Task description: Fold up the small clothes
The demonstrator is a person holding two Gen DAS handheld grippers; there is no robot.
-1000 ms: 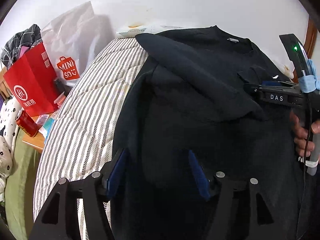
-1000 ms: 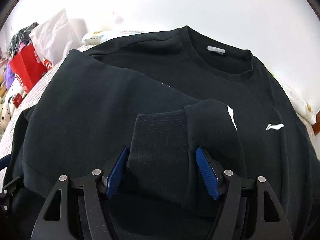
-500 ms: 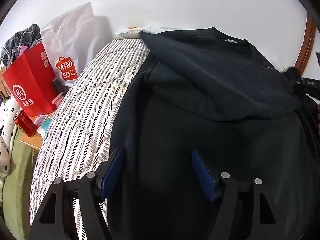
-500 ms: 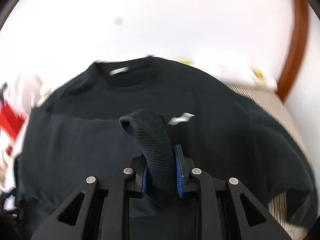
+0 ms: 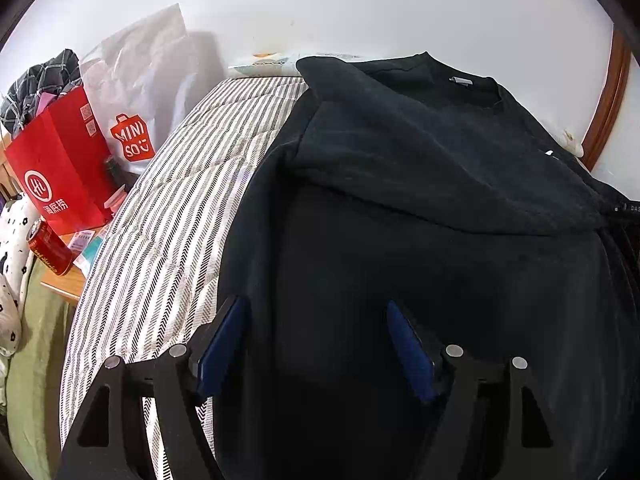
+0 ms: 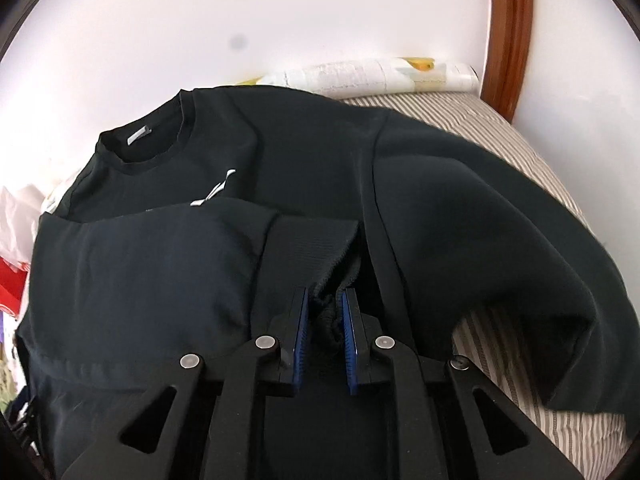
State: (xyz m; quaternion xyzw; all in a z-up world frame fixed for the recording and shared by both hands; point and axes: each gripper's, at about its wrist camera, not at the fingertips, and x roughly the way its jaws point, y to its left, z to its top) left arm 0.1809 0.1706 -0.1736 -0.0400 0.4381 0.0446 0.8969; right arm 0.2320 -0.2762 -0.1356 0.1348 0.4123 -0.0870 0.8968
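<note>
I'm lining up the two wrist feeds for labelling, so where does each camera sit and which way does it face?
Left wrist: rides the left gripper, angled down over the black sweatshirt on the striped bedcover, wall and red bag beyond; only its own open blue fingers show.
Right wrist: rides the right gripper, angled down at the folded-over sleeve, its jaws having just closed on the ribbed cuff; pillow and wooden frame beyond.
Shared: the sweatshirt, its collar label, bedcover and white wall.

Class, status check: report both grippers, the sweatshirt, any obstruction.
Right gripper just closed on sleeve cuff. Left gripper open over black sweatshirt. Nothing obstructing.
</note>
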